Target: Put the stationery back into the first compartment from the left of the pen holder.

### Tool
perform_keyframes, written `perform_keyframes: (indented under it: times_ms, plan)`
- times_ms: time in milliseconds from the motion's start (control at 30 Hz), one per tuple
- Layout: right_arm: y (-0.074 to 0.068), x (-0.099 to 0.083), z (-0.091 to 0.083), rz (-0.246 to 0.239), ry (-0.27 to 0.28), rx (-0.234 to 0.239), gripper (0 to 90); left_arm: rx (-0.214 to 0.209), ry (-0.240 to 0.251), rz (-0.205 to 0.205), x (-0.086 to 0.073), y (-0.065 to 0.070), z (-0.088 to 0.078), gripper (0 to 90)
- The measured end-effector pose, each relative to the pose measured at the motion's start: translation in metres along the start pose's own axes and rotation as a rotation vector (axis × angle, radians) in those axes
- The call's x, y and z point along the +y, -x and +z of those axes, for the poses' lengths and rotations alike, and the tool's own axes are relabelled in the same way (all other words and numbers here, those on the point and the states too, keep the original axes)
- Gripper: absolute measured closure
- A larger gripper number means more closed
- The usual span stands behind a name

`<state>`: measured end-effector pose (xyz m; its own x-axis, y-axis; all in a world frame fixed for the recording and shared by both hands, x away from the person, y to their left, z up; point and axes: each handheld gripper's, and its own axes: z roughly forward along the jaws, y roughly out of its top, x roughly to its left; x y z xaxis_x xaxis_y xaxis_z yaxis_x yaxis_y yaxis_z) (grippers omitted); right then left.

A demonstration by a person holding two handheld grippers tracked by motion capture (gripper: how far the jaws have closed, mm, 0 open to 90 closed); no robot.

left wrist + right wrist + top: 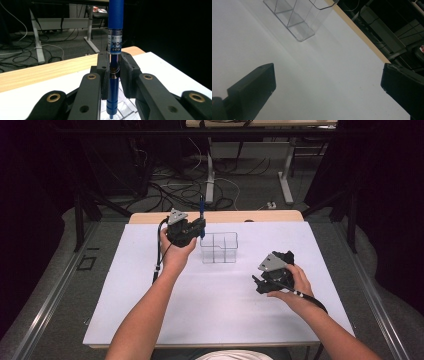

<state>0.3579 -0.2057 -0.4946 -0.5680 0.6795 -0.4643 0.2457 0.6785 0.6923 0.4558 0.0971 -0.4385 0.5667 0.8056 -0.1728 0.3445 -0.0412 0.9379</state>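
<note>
My left gripper (199, 226) is shut on a blue pen (202, 215), which stands upright just left of a clear plastic organiser (219, 247) with several compartments. In the left gripper view the blue pen (114, 62) is clamped between the two black pads (103, 75), its tip pointing down over the organiser's rim (127, 106). My right gripper (260, 282) hovers low over the white table to the right, open, with nothing between its jaws. The right gripper view has the clear organiser (294, 17) ahead, beyond the open fingertips (259, 80).
The white tabletop (220, 310) has a wooden strip (230, 216) along its far edge. Behind the table are table legs and cables (170, 185) on the floor. A cable trails from each gripper along the forearms.
</note>
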Motion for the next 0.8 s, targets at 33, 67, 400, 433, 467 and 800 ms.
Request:
perform_keyframes:
  times_ms: [33, 67, 400, 433, 467, 800]
  plan:
    - [0.001, -0.001, 0.001, -0.003, 0.014, -0.001, 0.0, 0.003, -0.001, 0.001, -0.001, 0.000, 0.001, 79.7]
    - [0.001, -0.001, 0.000, 0.001, 0.003, -0.003, 0.0, 0.004, -0.003, -0.002, -0.001, 0.000, 0.002, 79.8]
    - [0.001, -0.003, 0.001, 0.034, 0.002, -0.001, 0.0, 0.020, -0.034, 0.002, -0.009, 0.001, 0.016, 79.7]
    - [0.001, -0.003, 0.001, 0.034, 0.002, -0.003, 0.0, 0.021, -0.040, 0.000, -0.010, 0.002, 0.018, 79.7]
    - [0.001, -0.003, 0.001, 0.033, 0.003, -0.003, 0.0, 0.021, -0.043, 0.002, -0.011, 0.002, 0.019, 79.7]
    - [0.001, -0.004, 0.001, 0.050, 0.007, 0.002, 0.0, 0.043, -0.100, -0.014, -0.023, 0.002, 0.033, 79.8]
